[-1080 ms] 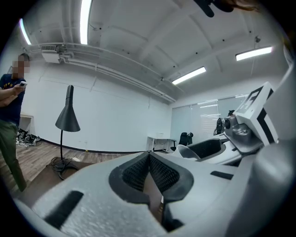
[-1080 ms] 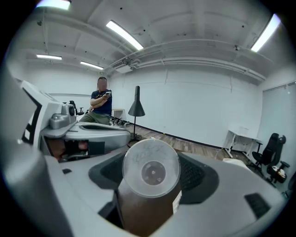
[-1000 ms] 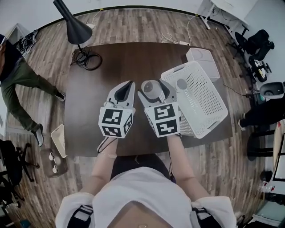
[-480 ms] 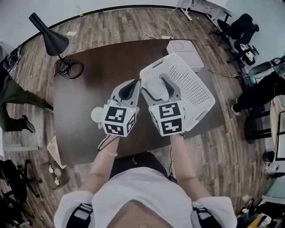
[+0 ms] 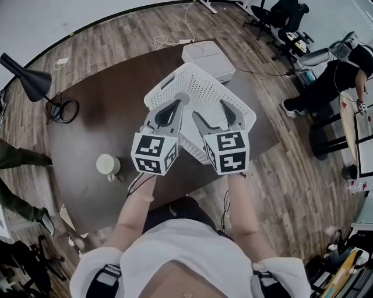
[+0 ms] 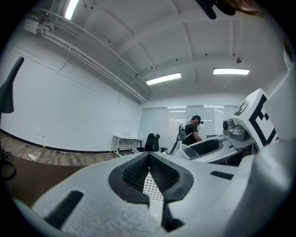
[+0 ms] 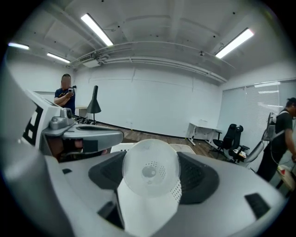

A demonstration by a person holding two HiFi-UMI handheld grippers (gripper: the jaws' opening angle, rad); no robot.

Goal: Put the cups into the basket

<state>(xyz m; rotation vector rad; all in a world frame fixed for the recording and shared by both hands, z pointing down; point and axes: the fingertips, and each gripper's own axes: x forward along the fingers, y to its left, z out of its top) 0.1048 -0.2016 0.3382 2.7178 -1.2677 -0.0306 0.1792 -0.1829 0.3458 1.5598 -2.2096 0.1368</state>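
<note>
The white lattice basket point(image 5: 201, 87) stands on the dark brown table point(image 5: 105, 122). My right gripper point(image 5: 210, 114) hangs over the basket's inside, shut on a translucent white cup point(image 7: 150, 172) whose round bottom faces the right gripper view. In the head view that cup blends into the basket. A grey-bottomed cup point(image 5: 182, 98) lies in the basket near its left wall. My left gripper point(image 5: 175, 106) sits just beside it over the basket's left rim, shut and holding nothing. A pale cup point(image 5: 108, 165) stands on the table at the left.
A white lidded box point(image 5: 208, 58) sits behind the basket at the table's far edge. A black lamp point(image 5: 26, 81) and coiled cables point(image 5: 63, 109) are at the far left. A person point(image 5: 344, 64) stands at the right, office chairs point(image 5: 285, 17) beyond.
Both grippers have travelled from in front of the basket to above it, the right one carrying its cup. The pale cup on the table came into view at the left.
</note>
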